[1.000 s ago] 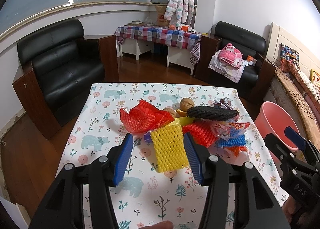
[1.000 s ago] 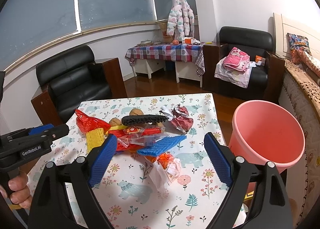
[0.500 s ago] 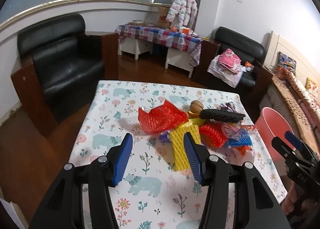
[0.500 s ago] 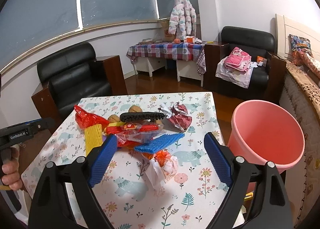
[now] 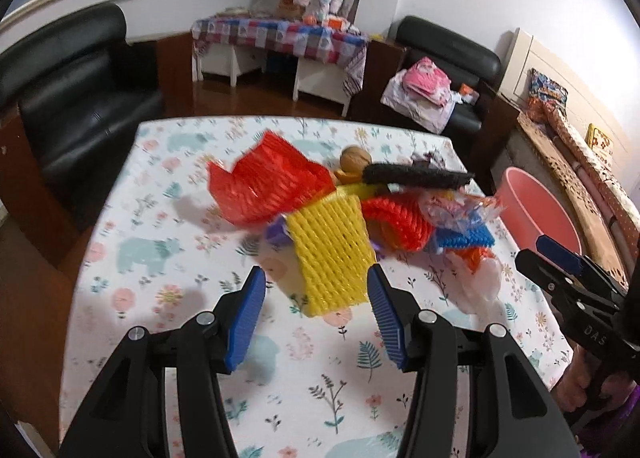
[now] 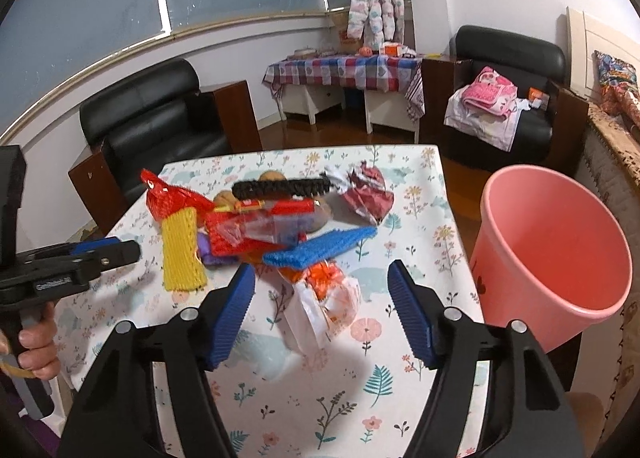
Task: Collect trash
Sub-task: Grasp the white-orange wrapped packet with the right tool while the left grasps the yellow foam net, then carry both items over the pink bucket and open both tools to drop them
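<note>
The tabletop wears a white cloth printed with flowers, leaves and pale blue bears. On it lie a yellow net, a red net, a blue net and a black strip. The bucket beside the tabletop is pink, and each black claw has ribbed blue pads.

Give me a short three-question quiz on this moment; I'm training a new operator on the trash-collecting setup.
1. True or false: the pink bucket already has trash in it.
2. Which piece lies straight ahead of the left gripper? A) blue foam net B) yellow foam net C) black foam net
3. Fill in: the right gripper is open and points at a crumpled ____ with orange on it.

Key
1. False: what shows of its inside is bare, and the pile is on the table.
2. B: the yellow foam net; the left gripper is open and holds nothing.
3. Clear wrapper, at the near edge of the pile.
</note>
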Available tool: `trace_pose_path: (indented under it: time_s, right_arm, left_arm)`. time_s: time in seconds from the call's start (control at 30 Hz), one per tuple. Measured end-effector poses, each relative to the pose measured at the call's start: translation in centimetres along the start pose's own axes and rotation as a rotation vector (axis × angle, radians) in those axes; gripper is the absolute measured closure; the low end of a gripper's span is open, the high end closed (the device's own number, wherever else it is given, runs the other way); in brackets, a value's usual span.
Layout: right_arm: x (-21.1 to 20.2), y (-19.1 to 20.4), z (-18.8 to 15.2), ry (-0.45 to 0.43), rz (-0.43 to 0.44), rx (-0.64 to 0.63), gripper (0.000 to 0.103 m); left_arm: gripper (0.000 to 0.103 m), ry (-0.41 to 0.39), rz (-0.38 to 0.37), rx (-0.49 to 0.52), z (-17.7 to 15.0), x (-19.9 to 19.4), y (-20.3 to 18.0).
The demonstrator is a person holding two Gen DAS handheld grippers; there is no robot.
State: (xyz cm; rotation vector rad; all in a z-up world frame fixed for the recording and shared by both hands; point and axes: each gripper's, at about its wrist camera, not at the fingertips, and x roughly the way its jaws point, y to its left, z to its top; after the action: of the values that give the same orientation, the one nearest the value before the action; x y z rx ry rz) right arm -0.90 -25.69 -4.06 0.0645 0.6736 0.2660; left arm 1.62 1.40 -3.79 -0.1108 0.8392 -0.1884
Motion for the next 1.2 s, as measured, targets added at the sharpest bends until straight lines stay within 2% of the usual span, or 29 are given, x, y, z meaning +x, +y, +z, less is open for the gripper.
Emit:
trace_pose_path:
  time_s: [0.17,0.33,0.4,0.47,0.57,0.77,0.83,0.93,1.2]
  right_arm:
    - [0.9,-0.6,-0.4,0.033,0.019,0.025,0.036]
    - [1.7,-1.0,-0.6,0.062,0.047,0.041,0.038]
    - [1.9,-1.2,-0.7,0.071,0.053,0.043,0.039]
    - [2.2,-1.3,-0.8,0.085,0.062,0.050,0.040]
    - [2.7,-1.6,-0.9,0.107,0.072,0.065,0.044]
    - [3.3,-1.4,-1.1,0.131,0.078,0.070,0.047]
    - [3.6,-1.3,-1.1,0.145,0.076,0.068,0.055]
    - [3.9,-1.3,-1.1,0.164,0.074,0.079,0.062]
    - [2.6,-1.6,-1.0,0.162,0.088,0.077,0.068]
  left_arm:
    - [0.051,0.049,-0.006,-0.027,0.3,2.7,0.0]
    - [0.062,0.098,-0.006,-0.045,0.2,4.8,0.2]
    - [0.070,0.122,-0.013,-0.051,0.1,5.6,0.2]
    - [0.084,0.135,-0.034,-0.050,0.0,5.9,0.2]
    - [0.093,0.125,-0.046,-0.030,-0.1,5.8,-0.2]
    - [0.094,0.110,-0.065,-0.012,-0.7,4.8,-0.7]
    - [0.094,0.104,-0.071,-0.010,-0.9,4.2,-0.7]
    - [0.094,0.092,-0.083,-0.007,-1.3,3.1,-0.8]
    - [0.094,0.050,-0.113,0.019,-1.2,0.1,-1.6]
